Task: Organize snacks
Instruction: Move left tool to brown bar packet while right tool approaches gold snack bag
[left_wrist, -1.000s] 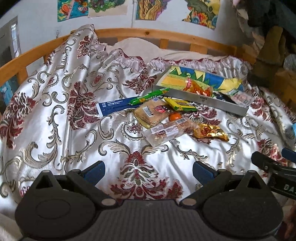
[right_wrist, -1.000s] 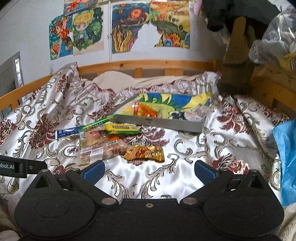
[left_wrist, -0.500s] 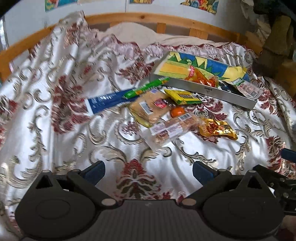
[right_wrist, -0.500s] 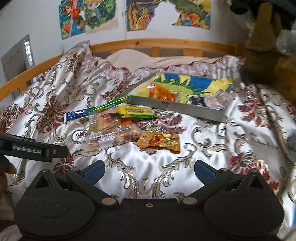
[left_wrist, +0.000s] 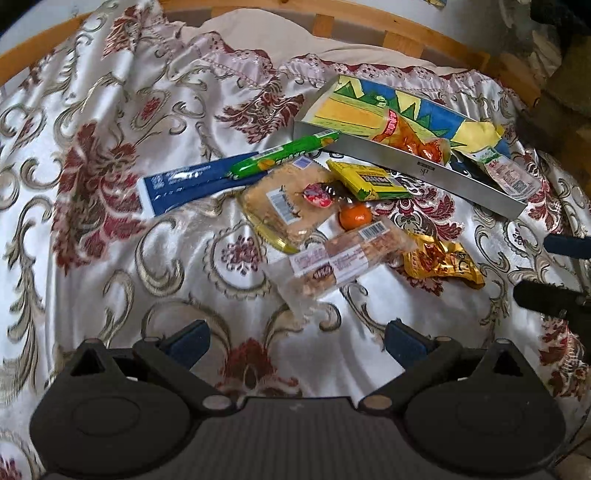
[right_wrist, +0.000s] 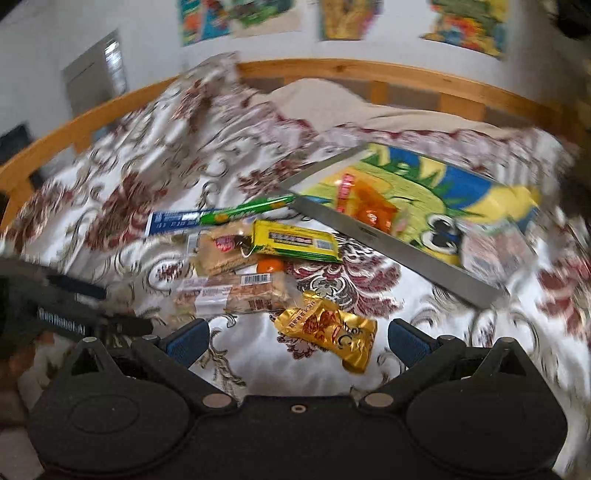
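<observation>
Several snacks lie on a patterned bedspread: a blue box (left_wrist: 184, 182), a green tube (left_wrist: 282, 153), a clear cracker pack (left_wrist: 286, 206), a yellow bar (left_wrist: 369, 181), an orange ball (left_wrist: 354, 216), a long clear nut bar (left_wrist: 340, 262) and a gold packet (left_wrist: 441, 262). A shallow grey tray (left_wrist: 424, 168) with a colourful lining holds an orange packet (left_wrist: 413, 138) and a small white packet (left_wrist: 509, 177). My left gripper (left_wrist: 295, 341) is open and empty, just short of the nut bar. My right gripper (right_wrist: 295, 341) is open, with the gold packet (right_wrist: 328, 328) between its fingers.
The wooden bed rail (left_wrist: 424, 38) curves along the far side, with a beige pillow (left_wrist: 277, 33) in front of it. Posters (right_wrist: 347, 18) hang on the wall. Dark clutter (left_wrist: 569, 62) stands at the right of the bed.
Both grippers have moved forward and down toward the snack pile. The right gripper now has the gold packet between its open fingers. The snacks have not moved.
</observation>
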